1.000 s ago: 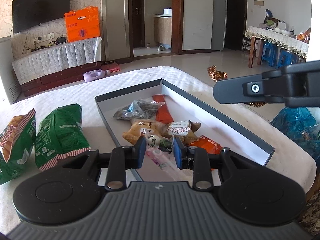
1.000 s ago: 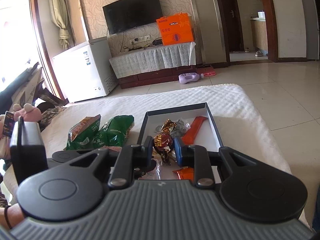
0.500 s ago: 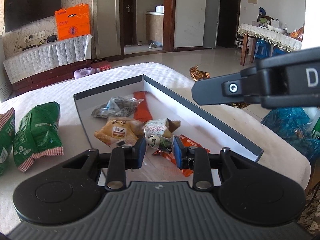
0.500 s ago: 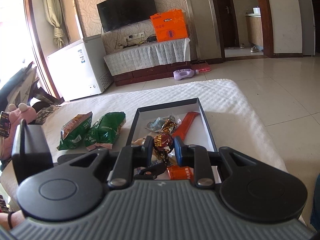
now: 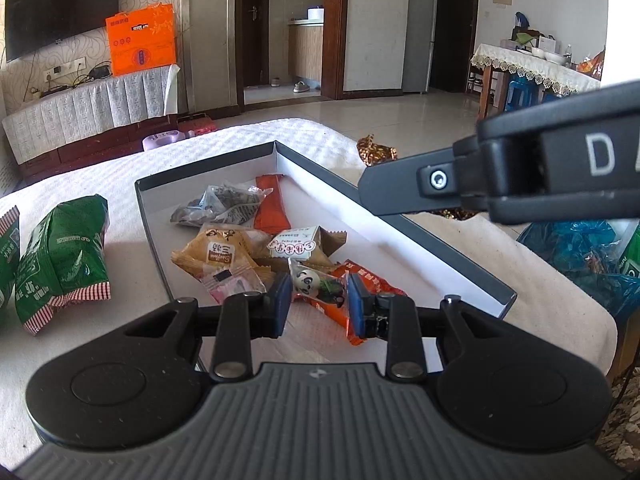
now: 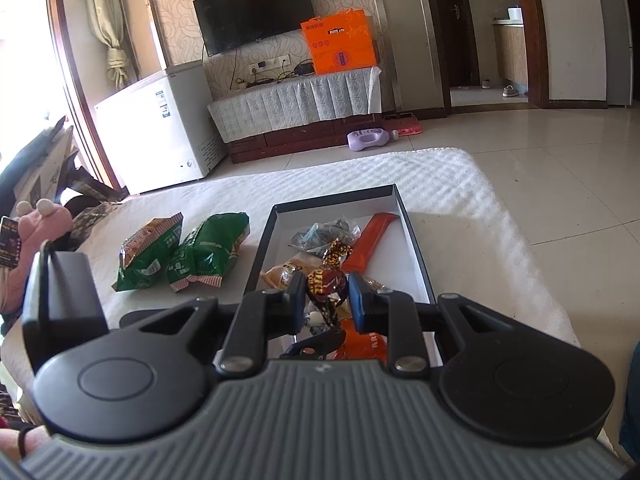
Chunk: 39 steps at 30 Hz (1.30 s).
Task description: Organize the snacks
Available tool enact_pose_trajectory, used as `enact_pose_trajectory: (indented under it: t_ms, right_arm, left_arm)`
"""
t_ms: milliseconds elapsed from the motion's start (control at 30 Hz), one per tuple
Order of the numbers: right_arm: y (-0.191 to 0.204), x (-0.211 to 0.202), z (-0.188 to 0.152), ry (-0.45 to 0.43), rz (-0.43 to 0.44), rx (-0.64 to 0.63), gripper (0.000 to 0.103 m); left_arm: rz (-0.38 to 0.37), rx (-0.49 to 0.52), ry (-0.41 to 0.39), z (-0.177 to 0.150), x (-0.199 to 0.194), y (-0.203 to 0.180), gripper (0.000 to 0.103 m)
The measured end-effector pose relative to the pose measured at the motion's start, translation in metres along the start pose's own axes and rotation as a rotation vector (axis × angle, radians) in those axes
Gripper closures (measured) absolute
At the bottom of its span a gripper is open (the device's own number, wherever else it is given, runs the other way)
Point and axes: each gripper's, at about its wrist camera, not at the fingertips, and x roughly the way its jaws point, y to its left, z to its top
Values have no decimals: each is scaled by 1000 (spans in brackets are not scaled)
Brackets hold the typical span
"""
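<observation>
A shallow dark grey box [image 5: 400, 220] with a white inside lies on the white cloth and holds several snack packets. My left gripper [image 5: 318, 300] is over the box's near end, shut on a small packet with a panda face [image 5: 308, 280]. In the right wrist view the same box [image 6: 332, 198] lies ahead, and my right gripper [image 6: 326, 300] is shut on a brown and gold wrapped candy [image 6: 326, 280] above the box's near part. Two green snack bags [image 5: 64, 256] [image 6: 208, 252] lie on the cloth left of the box.
The right gripper's black body [image 5: 520, 176] crosses the upper right of the left wrist view. Gold wrappers [image 5: 376, 152] lie beyond the box, a blue plastic bag [image 5: 580, 252] sits off the table's right edge, and a pink plush toy [image 6: 40, 224] is far left.
In the left wrist view the box and green bags have slid left and the right gripper's body looms larger. Both grippers keep hold of their snacks.
</observation>
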Motion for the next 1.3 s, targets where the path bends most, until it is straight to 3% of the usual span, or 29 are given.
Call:
enact_pose_trajectory:
  t_ms: [667, 833, 967, 1300]
  right_arm:
    - [0, 5, -3, 24, 5, -8, 77]
    - [0, 6, -3, 26, 5, -9, 77]
    - [1, 7, -4, 26, 7, -13, 77]
    - [-2, 14, -5, 45, -5, -5, 77]
  left_arm:
    - [-31, -10, 21, -5, 7, -8, 66]
    - [-27, 1, 30, -6, 7, -8, 54]
    - [-17, 22, 11, -6, 3, -8, 36]
    - [-14, 49, 6, -11, -5, -9, 31]
